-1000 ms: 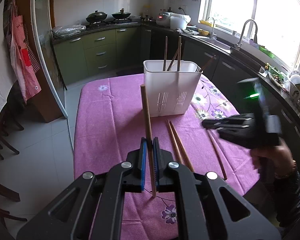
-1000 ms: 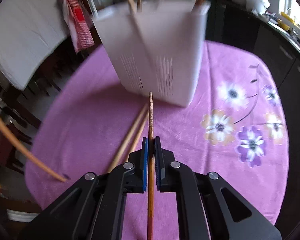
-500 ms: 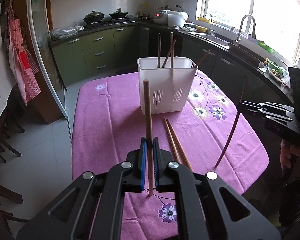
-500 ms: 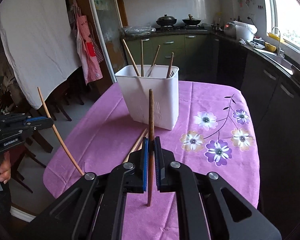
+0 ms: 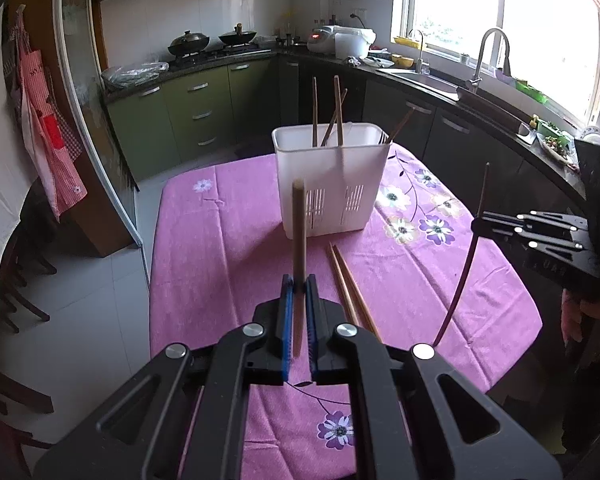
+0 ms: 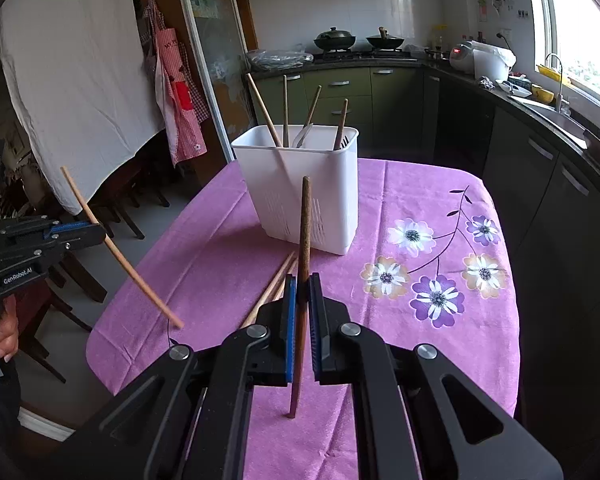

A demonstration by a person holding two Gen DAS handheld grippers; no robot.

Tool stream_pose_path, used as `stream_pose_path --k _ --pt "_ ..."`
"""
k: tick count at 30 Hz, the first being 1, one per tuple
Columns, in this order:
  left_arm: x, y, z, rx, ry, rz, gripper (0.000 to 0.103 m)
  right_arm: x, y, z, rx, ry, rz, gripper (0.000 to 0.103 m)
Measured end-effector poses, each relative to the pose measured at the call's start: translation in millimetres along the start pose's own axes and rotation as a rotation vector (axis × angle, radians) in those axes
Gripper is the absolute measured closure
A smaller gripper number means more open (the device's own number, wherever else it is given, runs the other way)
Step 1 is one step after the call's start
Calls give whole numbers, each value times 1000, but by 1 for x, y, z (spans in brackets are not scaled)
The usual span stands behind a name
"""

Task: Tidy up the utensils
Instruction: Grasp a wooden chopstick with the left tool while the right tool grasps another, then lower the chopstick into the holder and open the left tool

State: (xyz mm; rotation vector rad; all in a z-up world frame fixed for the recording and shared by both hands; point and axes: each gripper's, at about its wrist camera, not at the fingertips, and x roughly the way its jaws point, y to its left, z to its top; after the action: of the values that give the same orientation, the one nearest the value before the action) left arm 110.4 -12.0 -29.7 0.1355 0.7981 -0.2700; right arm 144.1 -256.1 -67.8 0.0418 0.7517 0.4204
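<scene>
The left hand-held gripper (image 5: 299, 292) is closed on a pale wooden chopstick (image 5: 299, 240), its blue pads (image 5: 287, 308) pinching the stick low on its length so that it stands nearly upright above the near part of the table (image 5: 228, 248). The right hand-held gripper (image 6: 302, 292) is likewise clamped on a darker brown chopstick (image 6: 303, 248), which rises slightly tilted from between the jaws, with its thin end poking out below them. Just beyond the left hand-held gripper, two loose chopsticks (image 5: 346, 280) lie side by side on the purple flowered tablecloth (image 6: 420, 208), pointing toward the white utensil holder (image 5: 332, 184). That holder stands upright near the far middle of the table and has several chopsticks (image 5: 327, 114) leaning inside it; the right wrist view also shows a pale utensil among them, too small to name. Compared with half a second ago, both hand-held grippers keep the same grip and the holder and loose pair sit in the same places; a second ago the right hand-held gripper was low and close to the holder, with its chopstick near the tablecloth, and it is now raised well back from it.
</scene>
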Motion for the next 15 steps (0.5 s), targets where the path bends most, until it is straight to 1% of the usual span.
stream_pose_path --k 4,8,15 --pt "-5 1 9 -3 -16 2 97 1 0 -1 -5 3 3 96" --pt "-12 -1 26 2 -38 4 97 2 -1 -2 -10 5 12 96" --pt "-24 3 74 -14 -63 -9 97 3 -3 -3 -11 6 30 96"
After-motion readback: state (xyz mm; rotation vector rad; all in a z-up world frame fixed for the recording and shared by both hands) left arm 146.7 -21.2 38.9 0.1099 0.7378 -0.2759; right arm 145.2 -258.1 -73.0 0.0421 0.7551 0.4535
